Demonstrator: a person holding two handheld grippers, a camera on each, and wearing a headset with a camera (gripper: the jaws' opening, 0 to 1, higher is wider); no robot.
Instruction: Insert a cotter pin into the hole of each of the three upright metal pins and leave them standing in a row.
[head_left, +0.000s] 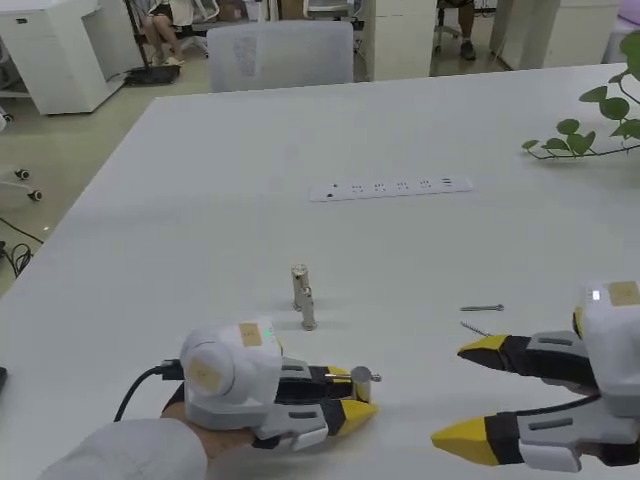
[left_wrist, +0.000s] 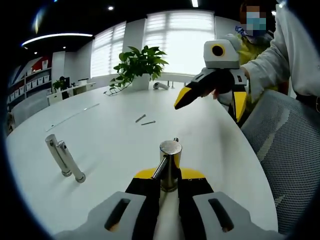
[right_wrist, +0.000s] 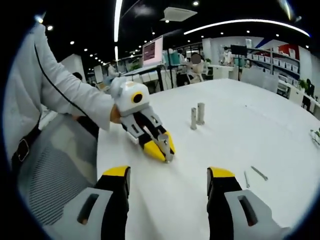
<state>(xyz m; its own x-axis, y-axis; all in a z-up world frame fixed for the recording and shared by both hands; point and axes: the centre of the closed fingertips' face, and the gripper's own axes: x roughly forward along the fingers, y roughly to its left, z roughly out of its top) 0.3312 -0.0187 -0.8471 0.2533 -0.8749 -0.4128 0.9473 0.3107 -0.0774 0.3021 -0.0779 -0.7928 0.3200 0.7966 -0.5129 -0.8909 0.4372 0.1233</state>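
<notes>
Now my left gripper (head_left: 355, 393) clamps one metal pin (left_wrist: 170, 160) steady, so my empty, wide-open right gripper (head_left: 450, 393) can fetch a cotter pin (head_left: 481, 308).

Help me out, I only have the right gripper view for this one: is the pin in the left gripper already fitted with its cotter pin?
Observer: In the left gripper view a thin rod slants across the held pin just under its head. It looks threaded through, though the hole itself is hidden.
Operator: What lies beyond the two standing pins?
Observer: A white power strip lies flat farther up the table.
Operator: And past the loose cotter pins?
Observer: A leafy plant in a white pot stands near the table's far edge.
</notes>
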